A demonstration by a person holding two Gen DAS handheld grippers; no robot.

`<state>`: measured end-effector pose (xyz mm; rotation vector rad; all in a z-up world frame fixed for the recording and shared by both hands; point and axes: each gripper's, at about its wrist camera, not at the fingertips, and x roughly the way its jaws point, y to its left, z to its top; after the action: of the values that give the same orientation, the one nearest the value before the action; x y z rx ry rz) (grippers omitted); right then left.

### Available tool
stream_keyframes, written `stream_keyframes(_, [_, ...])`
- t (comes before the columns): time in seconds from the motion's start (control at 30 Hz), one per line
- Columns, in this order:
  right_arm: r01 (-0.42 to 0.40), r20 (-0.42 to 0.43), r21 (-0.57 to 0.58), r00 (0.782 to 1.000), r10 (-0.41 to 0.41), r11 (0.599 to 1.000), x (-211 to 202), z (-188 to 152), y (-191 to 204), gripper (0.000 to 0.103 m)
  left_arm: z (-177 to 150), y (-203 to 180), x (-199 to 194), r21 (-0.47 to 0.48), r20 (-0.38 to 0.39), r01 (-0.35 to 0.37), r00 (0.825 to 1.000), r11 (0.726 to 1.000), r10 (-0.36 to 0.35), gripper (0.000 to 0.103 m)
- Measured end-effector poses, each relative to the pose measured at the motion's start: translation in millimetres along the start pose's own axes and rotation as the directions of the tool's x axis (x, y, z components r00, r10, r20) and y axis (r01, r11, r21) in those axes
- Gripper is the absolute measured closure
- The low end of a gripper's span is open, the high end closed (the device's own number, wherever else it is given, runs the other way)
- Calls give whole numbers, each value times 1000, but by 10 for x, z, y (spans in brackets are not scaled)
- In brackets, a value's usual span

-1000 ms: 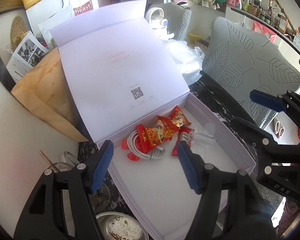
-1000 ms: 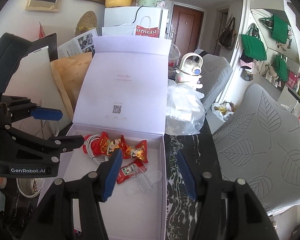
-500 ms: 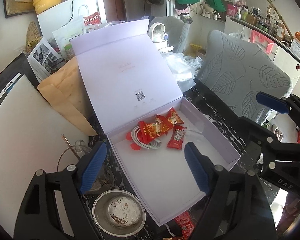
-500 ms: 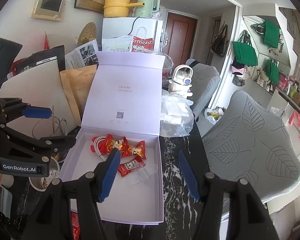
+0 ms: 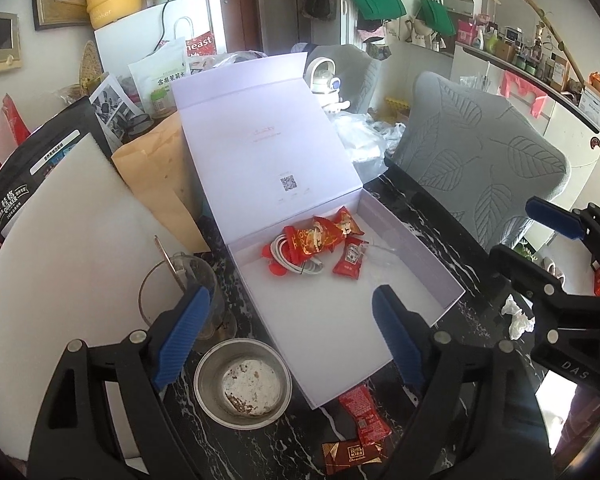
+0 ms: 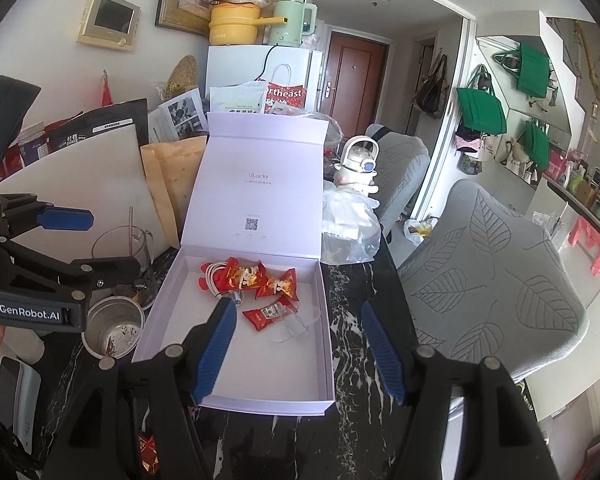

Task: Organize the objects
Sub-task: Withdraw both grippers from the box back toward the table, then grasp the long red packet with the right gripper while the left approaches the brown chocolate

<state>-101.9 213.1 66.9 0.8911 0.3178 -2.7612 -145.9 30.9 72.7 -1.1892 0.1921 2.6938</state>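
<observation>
Both tools, left tool and right tool, hang spread and empty. Red snack packets lie bottom centre on the surface, outside the white box; approach low, pinch one packet's edge.

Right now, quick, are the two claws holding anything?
Left gripper: open, holding nothing.
Right gripper: open, holding nothing.
</observation>
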Motion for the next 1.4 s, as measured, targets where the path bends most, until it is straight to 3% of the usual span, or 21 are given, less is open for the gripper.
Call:
stream_keyframes(0.67, [-15,-25,21,1000,15,1000,-489,-551,300,37,-635,-131,-384,9,-19,-5,1000,1000,5,19])
stream_keyframes(1.2, [12,-95,41,995,-8,999,-502,-1141,454,37,-1254,-302,-271,17,-79,18,997,1000,-16,19])
stream_keyframes(1.4, [-3,-114,51,993,9,999,-477,-1305,496,37,-1465,-377,-152,9,-133,64,989,998,-62,19])
